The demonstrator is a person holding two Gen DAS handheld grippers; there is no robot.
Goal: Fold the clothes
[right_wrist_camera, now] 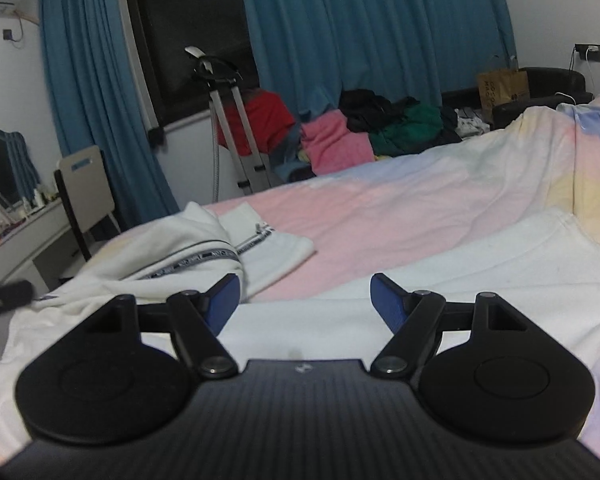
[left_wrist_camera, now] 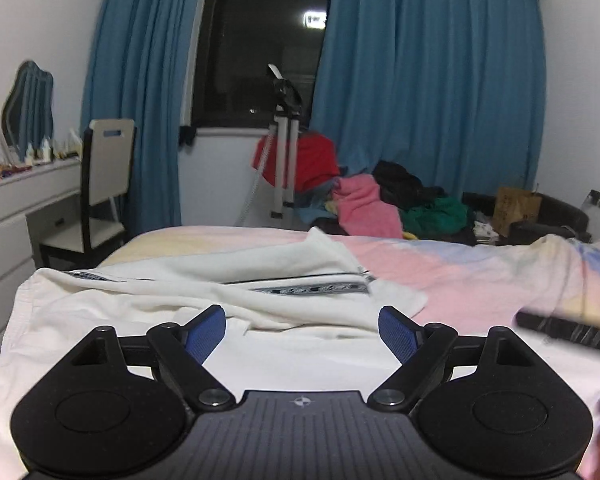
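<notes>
- Indoor artificial light, moderately dim; night outside, window (left_wrist_camera: 260,40) reads black.
- One blown-out glare spot: lamp reflection (left_wrist_camera: 315,19) in the glass, left wrist view.
- Light is soft and overhead, shadows weak; white garment (left_wrist_camera: 180,296) shows only shallow fold shading.
- Strong fisheye: curtains (left_wrist_camera: 428,80) bow outward, black vignette at the corners of both views.
- Overall soft, noisy, low-light compression.
- Motion blur: dark streak (left_wrist_camera: 568,330) at right edge of left view, another (right_wrist_camera: 4,300) at left edge of right view.
- Right view tilted; bed (right_wrist_camera: 380,208) slopes up to the right.
- Each claw in frame is fairly sharp, matte black, no specular hits.
</notes>
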